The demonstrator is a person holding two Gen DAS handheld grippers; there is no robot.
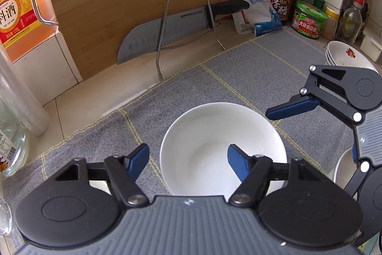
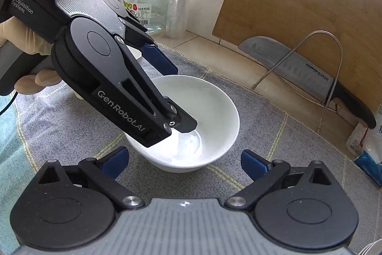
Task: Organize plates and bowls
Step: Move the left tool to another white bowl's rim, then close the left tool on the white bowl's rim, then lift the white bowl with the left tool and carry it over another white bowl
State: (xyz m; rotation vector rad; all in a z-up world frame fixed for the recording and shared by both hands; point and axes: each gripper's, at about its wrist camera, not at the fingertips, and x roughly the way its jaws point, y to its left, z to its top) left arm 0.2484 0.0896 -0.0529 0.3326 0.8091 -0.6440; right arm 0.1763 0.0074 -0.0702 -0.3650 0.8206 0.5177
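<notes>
- The bowl (image 1: 205, 135) stands upright and empty on the grey cloth (image 1: 238, 78), in the near middle of the counter. It is the piece being dealt with now.
- The left gripper (image 1: 187, 154) points steeply down over the bowl's left rim, with one finger inside the bowl and the other outside it. That straddle is probably meant for a pinch on the thin wall, the only part of a round bowl these jaws can hold.
- Its jaws are partly spread. A strip of cloth shows between the outer pad (image 1: 138, 159) and the rim, so the wall sits between the pads but is not yet squeezed.
- The right gripper (image 2: 183, 159) hovers spread wide and empty just near of the bowl. It looks kept close to steady the bowl or to take another piece, though I cannot tell which.
- A second bowl (image 1: 343, 166) sits at the right, mostly hidden under the right gripper.
- A stack (image 1: 346, 56) of white dishes with a flower print waits at the far right. Judging by the task, this is the likely place for the loose bowls, since nesting saves room.
- The board (image 1: 119, 4) leans against the far wall behind a wire rack (image 1: 167, 16), which also props up the knife (image 1: 167, 32). Both are well clear of the bowl, so lifting it should not disturb them.
- The grip on the slick rim must close firmly before any lift, or the bowl may tip.
</notes>
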